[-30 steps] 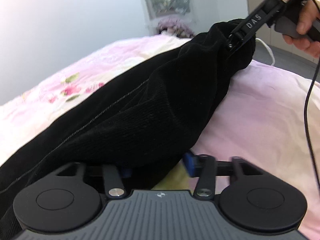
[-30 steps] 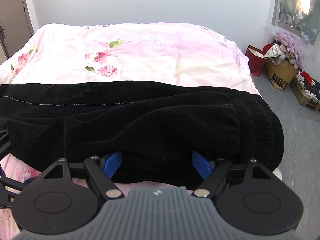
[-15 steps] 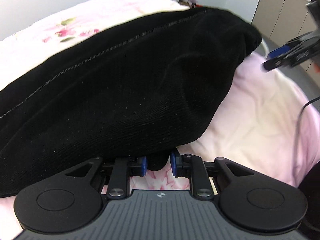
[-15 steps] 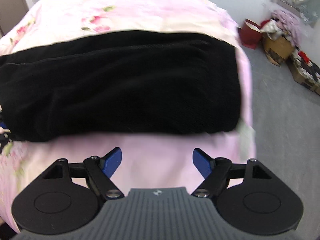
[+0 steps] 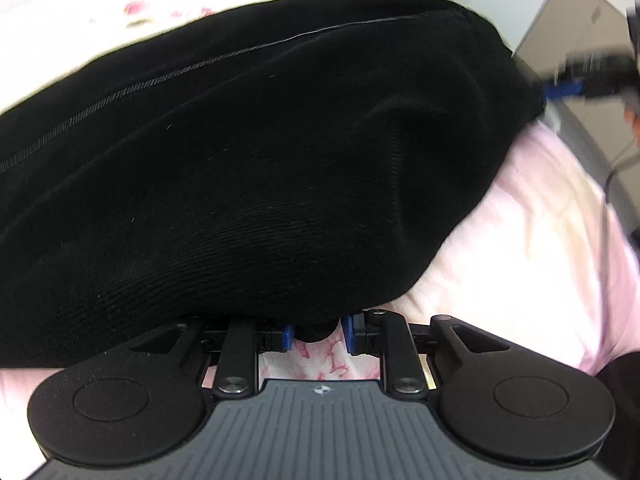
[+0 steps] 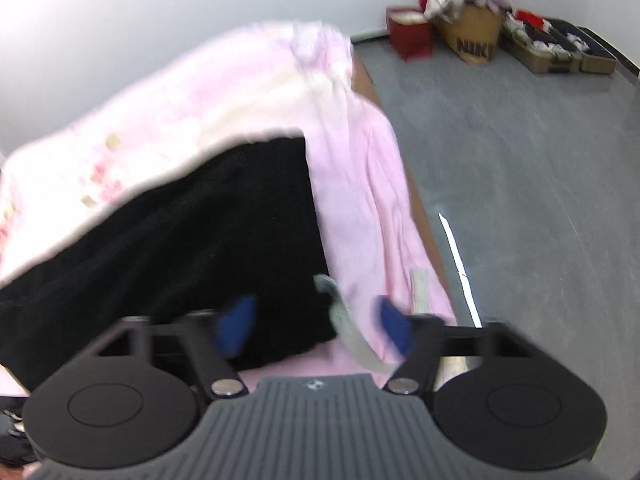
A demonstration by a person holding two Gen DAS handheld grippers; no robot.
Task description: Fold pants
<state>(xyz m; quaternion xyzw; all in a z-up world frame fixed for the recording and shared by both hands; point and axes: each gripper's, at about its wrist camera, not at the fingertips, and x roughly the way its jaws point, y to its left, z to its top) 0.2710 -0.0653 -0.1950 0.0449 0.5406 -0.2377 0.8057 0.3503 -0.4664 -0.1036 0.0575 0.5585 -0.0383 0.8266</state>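
Black corduroy pants (image 5: 256, 152) lie folded across a pink floral bedsheet (image 5: 532, 264). My left gripper (image 5: 317, 331) is shut on a fold of the pants' near edge. The right wrist view is blurred and shows the pants' end (image 6: 192, 248) near the bed's corner. My right gripper (image 6: 316, 322) is open and empty, hovering over that end and a pale drawstring (image 6: 344, 320). The right gripper also shows blurred in the left wrist view (image 5: 588, 76), beyond the pants' far end.
The bed's edge drops to a grey floor (image 6: 520, 168) on the right. Cardboard boxes and a red bag (image 6: 476, 36) stand by the far wall. Cabinet doors (image 5: 576, 20) stand at the right in the left wrist view.
My right gripper let go of the pants, pulled back and swung to the right toward the bed's corner. My left gripper closed on the pants' near edge and stays there.
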